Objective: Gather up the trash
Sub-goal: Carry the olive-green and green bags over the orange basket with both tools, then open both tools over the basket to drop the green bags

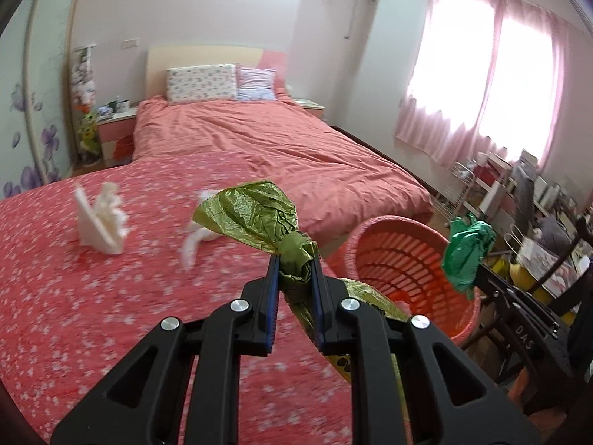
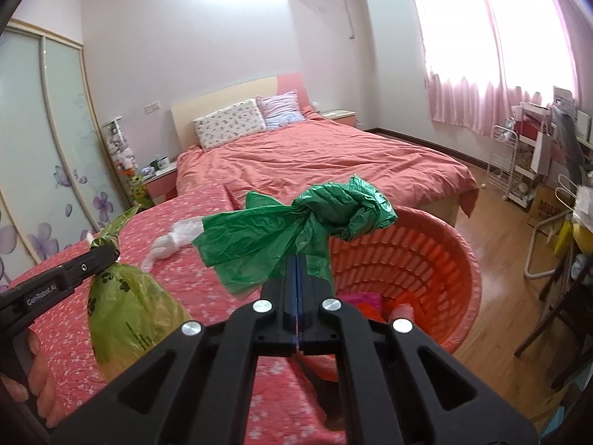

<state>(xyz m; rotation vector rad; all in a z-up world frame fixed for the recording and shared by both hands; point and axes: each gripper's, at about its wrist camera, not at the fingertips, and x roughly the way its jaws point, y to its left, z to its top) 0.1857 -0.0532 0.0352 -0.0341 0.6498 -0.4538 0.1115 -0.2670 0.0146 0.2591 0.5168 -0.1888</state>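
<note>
Claws both clamped, your left gripper (image 1: 295,261) pinching the olive bag (image 1: 255,218) at its knot, your right gripper (image 2: 299,263) squeezing the green bag (image 2: 296,230), orange basket (image 2: 437,259) just beyond it, white scraps (image 1: 102,218) on the tablecloth (image 1: 92,315) ahead.

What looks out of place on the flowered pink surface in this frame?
Two pieces of white litter lie loose on the flowered cover: a crumpled tissue standing up at the left, and a white scrap nearer the orange basket. Nothing looks spilled or damaged.

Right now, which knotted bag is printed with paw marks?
The olive-green bag in the left gripper; the right gripper's dark green bag looks plain.
</note>
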